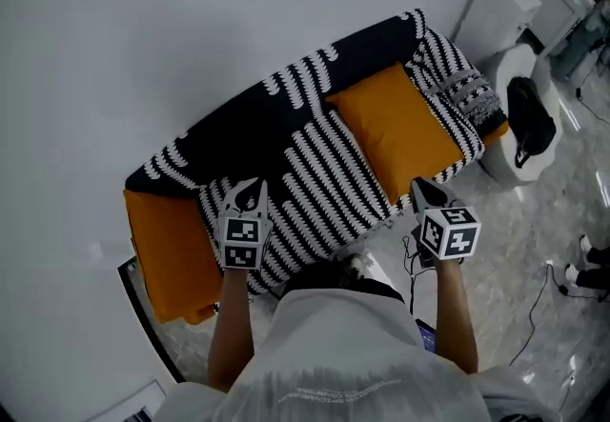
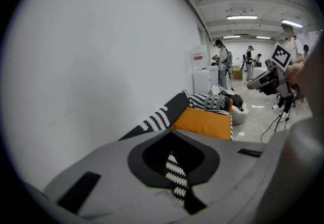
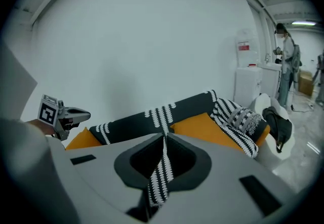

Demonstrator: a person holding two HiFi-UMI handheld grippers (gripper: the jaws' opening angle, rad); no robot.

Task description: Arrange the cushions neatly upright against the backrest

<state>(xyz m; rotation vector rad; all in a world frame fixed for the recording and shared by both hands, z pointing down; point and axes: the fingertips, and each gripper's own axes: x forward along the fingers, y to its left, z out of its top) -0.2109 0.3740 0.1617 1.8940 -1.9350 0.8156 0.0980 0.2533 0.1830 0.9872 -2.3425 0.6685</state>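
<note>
A sofa (image 1: 305, 172) in a black cover with white stripes stands against the white wall. One orange cushion (image 1: 396, 130) lies on the seat right of the middle, its far edge at the backrest. A second orange cushion (image 1: 172, 253) lies at the sofa's left end. A black-and-white patterned cushion (image 1: 462, 77) rests at the right end. My left gripper (image 1: 250, 190) hovers shut over the striped seat's front left, holding nothing. My right gripper (image 1: 424, 190) is shut and empty at the sofa's front edge, just below the middle orange cushion (image 3: 202, 124). Stripes show past both pairs of jaws.
A white rounded seat (image 1: 515, 163) with a black bag (image 1: 529, 120) on it stands right of the sofa. Behind it stands a white water dispenser (image 1: 500, 1). A cable (image 1: 534, 315) trails on the marble floor. Several people (image 2: 223, 63) stand far off.
</note>
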